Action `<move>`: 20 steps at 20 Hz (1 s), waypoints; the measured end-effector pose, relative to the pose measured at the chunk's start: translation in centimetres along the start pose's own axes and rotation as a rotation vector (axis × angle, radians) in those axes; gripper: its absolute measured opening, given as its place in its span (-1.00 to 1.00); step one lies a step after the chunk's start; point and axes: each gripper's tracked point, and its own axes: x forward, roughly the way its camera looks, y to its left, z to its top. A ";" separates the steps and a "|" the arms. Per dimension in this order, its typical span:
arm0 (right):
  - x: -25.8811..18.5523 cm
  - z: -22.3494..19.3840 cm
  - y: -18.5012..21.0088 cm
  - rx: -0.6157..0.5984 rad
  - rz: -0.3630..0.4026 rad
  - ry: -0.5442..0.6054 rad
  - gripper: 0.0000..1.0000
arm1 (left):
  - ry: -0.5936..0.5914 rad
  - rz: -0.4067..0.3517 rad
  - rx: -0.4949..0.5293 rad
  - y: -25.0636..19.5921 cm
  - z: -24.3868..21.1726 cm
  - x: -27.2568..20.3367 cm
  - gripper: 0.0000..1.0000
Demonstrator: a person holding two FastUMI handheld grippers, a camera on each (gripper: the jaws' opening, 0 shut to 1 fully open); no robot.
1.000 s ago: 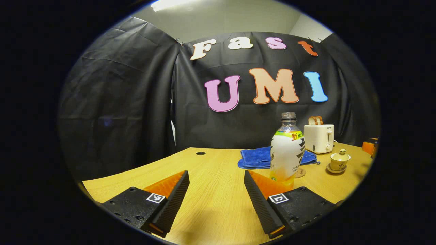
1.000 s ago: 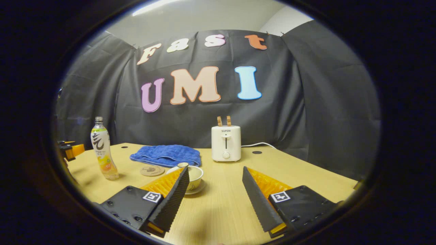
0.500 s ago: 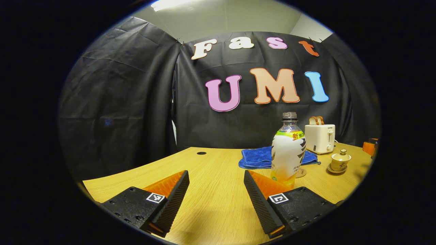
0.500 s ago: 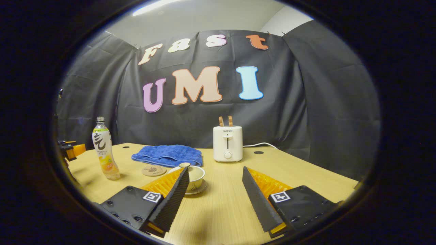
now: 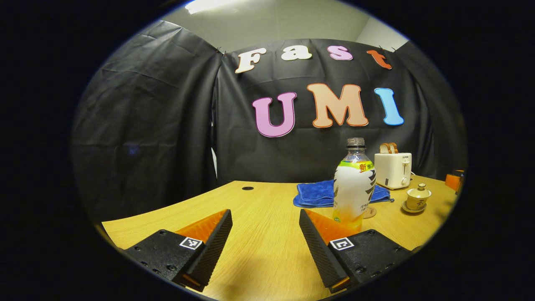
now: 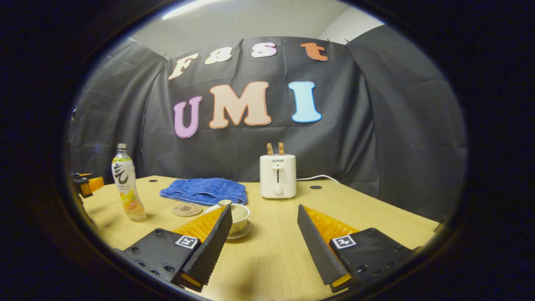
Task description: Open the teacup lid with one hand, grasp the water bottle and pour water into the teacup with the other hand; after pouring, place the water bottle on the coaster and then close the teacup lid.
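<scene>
A capless water bottle (image 5: 353, 184) with a white label stands upright on the wooden table (image 5: 259, 259), just beyond my left gripper's right finger. My left gripper (image 5: 265, 242) is open, with nothing between its fingers. Farther right sits the lidded teacup (image 5: 418, 197) on its saucer. In the right gripper view the teacup (image 6: 238, 216) sits partly behind the left finger of my right gripper (image 6: 264, 242), which is open and holds nothing. The round coaster (image 6: 187, 209) lies between the teacup and the bottle (image 6: 126, 183). The other gripper (image 6: 87, 184) shows at the far left.
A blue towel (image 6: 205, 190) lies folded at the back of the table, and a white toaster (image 6: 277, 174) with bread in it stands to its right, its cord trailing off. Black cloth walls the booth behind and at the sides.
Both views have barely shifted sideways; the bottle, teacup and coaster stand where they were, and both grippers stay open.
</scene>
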 end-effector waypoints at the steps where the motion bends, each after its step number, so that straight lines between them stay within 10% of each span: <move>1: 0.0 0.0 0.0 0.000 0.000 0.000 0.93 | -0.001 0.000 0.000 0.0 0.0 -0.1 0.89; 20: 5.2 -1.1 5.9 -0.004 0.191 0.051 0.92 | -0.003 -0.025 0.001 -0.6 -0.1 0.1 0.89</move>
